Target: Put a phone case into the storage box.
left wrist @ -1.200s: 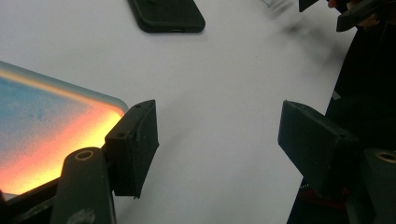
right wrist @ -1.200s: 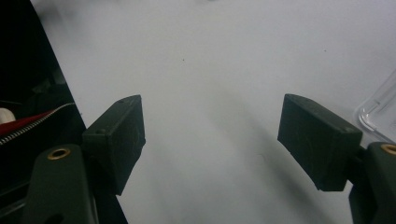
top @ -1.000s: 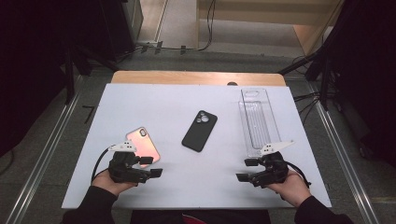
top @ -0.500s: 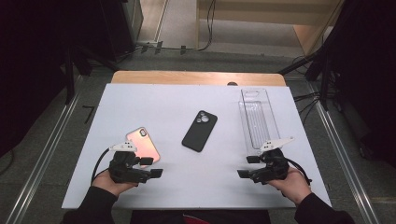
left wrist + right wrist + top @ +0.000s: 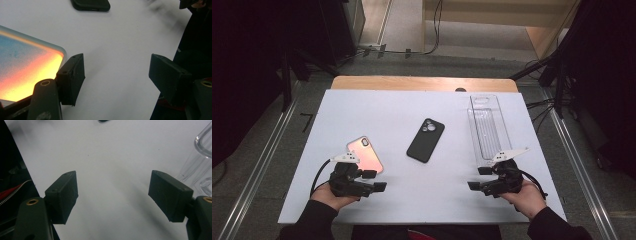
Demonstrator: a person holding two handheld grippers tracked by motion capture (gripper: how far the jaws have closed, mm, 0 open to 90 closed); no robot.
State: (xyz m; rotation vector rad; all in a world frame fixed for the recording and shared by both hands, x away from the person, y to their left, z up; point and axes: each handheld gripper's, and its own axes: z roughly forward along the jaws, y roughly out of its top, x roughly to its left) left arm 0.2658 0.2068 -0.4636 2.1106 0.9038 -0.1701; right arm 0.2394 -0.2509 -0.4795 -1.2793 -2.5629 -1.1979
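A pink-orange phone [image 5: 365, 154] lies face down at the table's front left, and its glowing corner [image 5: 27, 65] sits just left of my left jaws. A black phone [image 5: 426, 140] lies near the middle, its end [image 5: 90, 5] far ahead in the left gripper view. A clear plastic tray [image 5: 488, 127] stands at the right; its rim [image 5: 203, 143] is beside my right jaws. My left gripper [image 5: 374, 180] rests open near the front edge, pointing right, nothing between its jaws [image 5: 116, 75]. My right gripper [image 5: 478, 178] rests open, pointing left, empty [image 5: 112, 192].
The white table top [image 5: 412, 107] ends in a wooden strip [image 5: 422, 83] at the back. Metal rails [image 5: 257, 165] run along both sides on the floor. Cables and dark stands crowd the area behind the table. The person's hands hold the grippers near the front edge.
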